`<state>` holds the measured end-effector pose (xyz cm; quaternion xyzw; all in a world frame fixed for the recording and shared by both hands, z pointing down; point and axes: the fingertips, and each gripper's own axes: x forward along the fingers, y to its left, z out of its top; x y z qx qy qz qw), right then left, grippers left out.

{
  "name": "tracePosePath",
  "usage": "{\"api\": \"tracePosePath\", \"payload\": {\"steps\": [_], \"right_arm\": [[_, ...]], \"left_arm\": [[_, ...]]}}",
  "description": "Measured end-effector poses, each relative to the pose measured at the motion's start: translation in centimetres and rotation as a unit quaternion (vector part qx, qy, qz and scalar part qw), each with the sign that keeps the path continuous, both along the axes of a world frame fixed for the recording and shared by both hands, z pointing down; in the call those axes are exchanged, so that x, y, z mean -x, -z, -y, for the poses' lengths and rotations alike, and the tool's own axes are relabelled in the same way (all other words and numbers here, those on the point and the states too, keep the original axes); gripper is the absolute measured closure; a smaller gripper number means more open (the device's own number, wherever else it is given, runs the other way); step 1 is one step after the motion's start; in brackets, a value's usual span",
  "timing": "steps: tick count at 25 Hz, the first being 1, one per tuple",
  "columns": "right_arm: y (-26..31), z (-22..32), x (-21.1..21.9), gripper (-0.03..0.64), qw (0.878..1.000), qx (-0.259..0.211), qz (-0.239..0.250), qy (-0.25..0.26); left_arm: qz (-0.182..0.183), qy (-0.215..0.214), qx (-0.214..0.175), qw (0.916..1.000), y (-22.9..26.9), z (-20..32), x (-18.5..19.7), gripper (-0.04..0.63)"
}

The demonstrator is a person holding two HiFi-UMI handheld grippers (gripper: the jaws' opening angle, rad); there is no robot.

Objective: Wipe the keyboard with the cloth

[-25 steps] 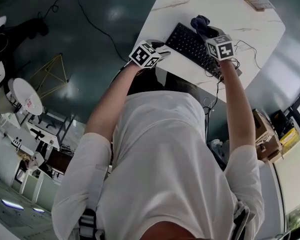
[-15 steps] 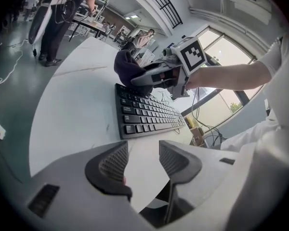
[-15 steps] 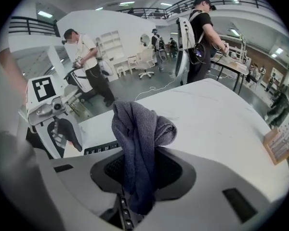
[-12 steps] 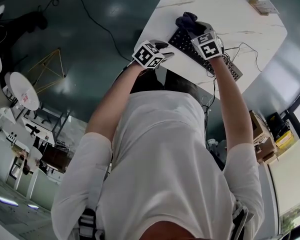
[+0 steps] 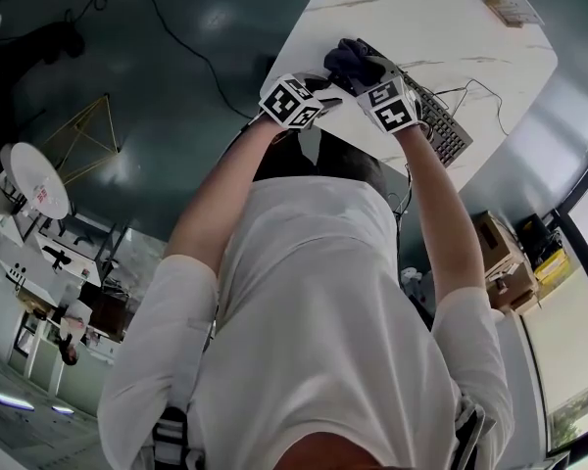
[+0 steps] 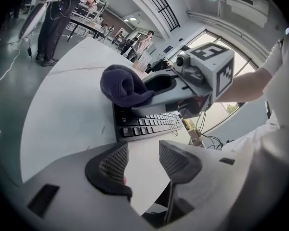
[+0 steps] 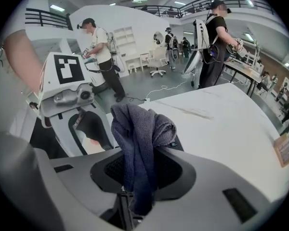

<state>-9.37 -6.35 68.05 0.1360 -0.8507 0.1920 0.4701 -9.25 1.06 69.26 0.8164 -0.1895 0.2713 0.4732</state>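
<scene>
A black keyboard (image 5: 437, 122) lies on the white marble table (image 5: 441, 27), near its front edge. My right gripper (image 5: 361, 69) is shut on a dark blue cloth (image 5: 345, 57), which rests bunched over the keyboard's left end (image 6: 143, 124). In the right gripper view the cloth (image 7: 140, 134) hangs pinched between the jaws of the right gripper (image 7: 137, 179) and hides the keys. My left gripper (image 5: 319, 86) hovers at the table's front edge, just left of the cloth. The left gripper (image 6: 142, 160) is open with nothing between its pads.
A thin cable (image 5: 475, 90) runs from the keyboard's right end across the table. A small flat item (image 5: 514, 9) lies at the far right corner. Cardboard boxes (image 5: 500, 253) stand on the floor to the right. People (image 7: 98, 47) stand in the background.
My right gripper has slid the cloth leftward along the keyboard, from its middle to its left end, close to the left gripper. The left gripper has barely moved.
</scene>
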Motion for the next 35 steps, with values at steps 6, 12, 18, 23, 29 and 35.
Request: {"api": "tracePosePath", "payload": {"steps": [6,12,18,23,29,35], "right_arm": [[-0.5,-4.1,0.9,0.482,0.999,0.040,0.011,0.017],[-0.4,-7.0,2.4,0.482,0.998,0.054,0.011,0.031],[1.1,-7.0,2.3,0.482,0.997,0.066,0.025,-0.021],[3.7,-6.3,1.4,0.482,0.996,0.050,0.038,-0.059],[8.2,-5.9,0.8,0.482,0.991,0.018,0.074,-0.114],[12.1,-6.2,-0.4,0.482,0.978,-0.011,0.115,-0.174]], "left_arm": [[0.012,-0.009,-0.007,0.9999,0.1,-0.8,1.6,0.393],[0.032,-0.005,-0.017,0.9993,1.0,-2.0,5.8,0.394],[0.036,-0.003,-0.032,0.9988,2.9,-2.7,9.0,0.394],[0.024,0.010,-0.067,0.9974,5.9,-2.4,10.9,0.435],[0.017,0.017,-0.117,0.9929,8.9,-1.6,11.5,0.494],[-0.007,0.040,-0.131,0.9905,11.6,-0.5,10.5,0.563]]}}
